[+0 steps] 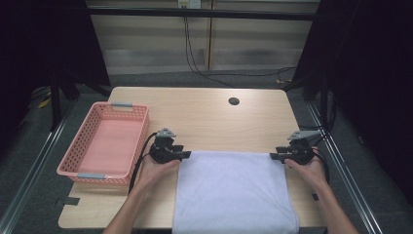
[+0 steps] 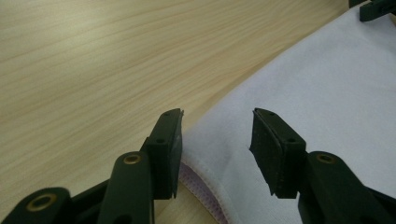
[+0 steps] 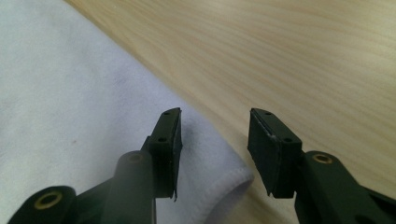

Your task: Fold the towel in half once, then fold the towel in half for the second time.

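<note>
Towel (image 1: 234, 190), white and soft-napped, lies flat as a folded rectangle on the table (image 1: 209, 117), at the middle of the near edge and slightly overhanging it. We note the table is pale wood-grain laminate with rounded corners and a round hole (image 1: 234, 101) near its far edge.

We find the left gripper (image 1: 184, 155) at the towel's far-left corner and the right gripper (image 1: 273, 157) at its far-right corner, each held in a hand, each pointing inward along the far edge. Both sets of jaws stand wide apart and hold nothing.

From the left gripper view we record a stitched hem with a pinkish tint along the towel (image 2: 303, 93) edge, the corner lying between the left gripper (image 2: 217, 135) jaws, and ribbed black pads (image 2: 266, 149). The right gripper's tip (image 2: 373, 9) shows at the upper right corner.

From the right gripper view we record a thick rounded fold at the towel (image 3: 70, 93) corner, under the right gripper (image 3: 215, 135), with bare wood (image 3: 303, 56) beyond.

From the high view we record a pink plastic lattice basket (image 1: 78, 141) with grey handles at the table's left edge, well apart from the towel.
</note>
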`<state>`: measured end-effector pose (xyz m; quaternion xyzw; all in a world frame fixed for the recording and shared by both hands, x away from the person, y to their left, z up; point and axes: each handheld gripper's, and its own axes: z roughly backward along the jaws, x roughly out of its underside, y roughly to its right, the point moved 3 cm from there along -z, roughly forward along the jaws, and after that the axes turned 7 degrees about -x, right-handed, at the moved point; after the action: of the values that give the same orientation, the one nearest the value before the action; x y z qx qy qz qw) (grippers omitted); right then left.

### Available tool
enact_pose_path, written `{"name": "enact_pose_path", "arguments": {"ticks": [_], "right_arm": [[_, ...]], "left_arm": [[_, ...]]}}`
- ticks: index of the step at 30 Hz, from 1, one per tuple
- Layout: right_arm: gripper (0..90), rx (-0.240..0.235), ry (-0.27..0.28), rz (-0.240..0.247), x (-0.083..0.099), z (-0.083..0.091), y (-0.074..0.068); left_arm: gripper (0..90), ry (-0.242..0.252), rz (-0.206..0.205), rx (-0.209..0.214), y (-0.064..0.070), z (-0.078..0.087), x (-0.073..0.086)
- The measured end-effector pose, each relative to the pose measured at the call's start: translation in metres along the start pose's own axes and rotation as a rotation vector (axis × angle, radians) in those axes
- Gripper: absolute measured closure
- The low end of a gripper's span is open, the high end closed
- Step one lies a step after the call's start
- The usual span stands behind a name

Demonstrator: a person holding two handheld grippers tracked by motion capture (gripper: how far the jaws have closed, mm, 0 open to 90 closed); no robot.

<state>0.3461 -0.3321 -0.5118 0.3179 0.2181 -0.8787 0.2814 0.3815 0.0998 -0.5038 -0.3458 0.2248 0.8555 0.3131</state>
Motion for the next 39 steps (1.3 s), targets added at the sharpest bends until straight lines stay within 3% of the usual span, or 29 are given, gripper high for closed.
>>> {"name": "enact_pose_path", "arguments": {"ticks": [7, 14, 19, 21, 23, 24, 26, 29, 31, 34, 36, 39], "right_arm": [[63.2, -0.009, -0.022, -0.018, 0.009, 0.003, 0.004], [71.3, -0.031, -0.041, -0.021, 0.012, 0.002, 0.004], [79.3, -0.062, -0.045, -0.032, 0.011, 0.000, 0.004], [82.6, -0.072, -0.047, -0.036, 0.011, 0.000, 0.004], [84.0, -0.073, -0.045, -0.041, 0.011, 0.000, 0.004], [84.2, -0.073, -0.041, -0.039, 0.010, 0.000, 0.005], [84.5, -0.069, -0.033, -0.042, 0.009, 0.002, 0.004], [84.6, -0.074, 0.012, -0.050, 0.006, 0.008, 0.005], [84.6, -0.076, 0.049, -0.053, 0.003, 0.015, 0.006], [84.4, -0.065, 0.079, -0.046, -0.002, 0.024, 0.007], [84.5, -0.084, 0.106, -0.048, -0.006, 0.030, 0.006], [84.5, -0.089, 0.153, -0.030, -0.018, 0.040, 0.005]], "left_arm": [[49.8, -0.039, 0.001, -0.017, -0.005, -0.005, 0.004], [47.1, -0.085, -0.025, -0.016, -0.008, -0.013, 0.009], [44.0, -0.077, -0.041, -0.009, -0.007, -0.014, 0.010], [55.0, -0.081, -0.046, 0.013, -0.006, -0.013, 0.011], [72.2, -0.088, -0.028, 0.067, -0.006, -0.014, 0.012], [78.4, -0.090, -0.019, 0.070, -0.007, -0.015, 0.012], [83.0, -0.091, -0.019, 0.076, -0.006, -0.014, 0.012], [83.6, -0.035, -0.008, 0.079, -0.003, -0.006, 0.004], [83.7, 0.011, 0.024, 0.094, -0.003, 0.002, -0.002], [83.8, 0.031, 0.003, 0.087, 0.001, 0.009, -0.008], [83.7, 0.048, -0.005, 0.094, 0.002, 0.014, -0.013], [83.5, 0.075, 0.005, 0.092, -0.001, 0.020, -0.024]]}}
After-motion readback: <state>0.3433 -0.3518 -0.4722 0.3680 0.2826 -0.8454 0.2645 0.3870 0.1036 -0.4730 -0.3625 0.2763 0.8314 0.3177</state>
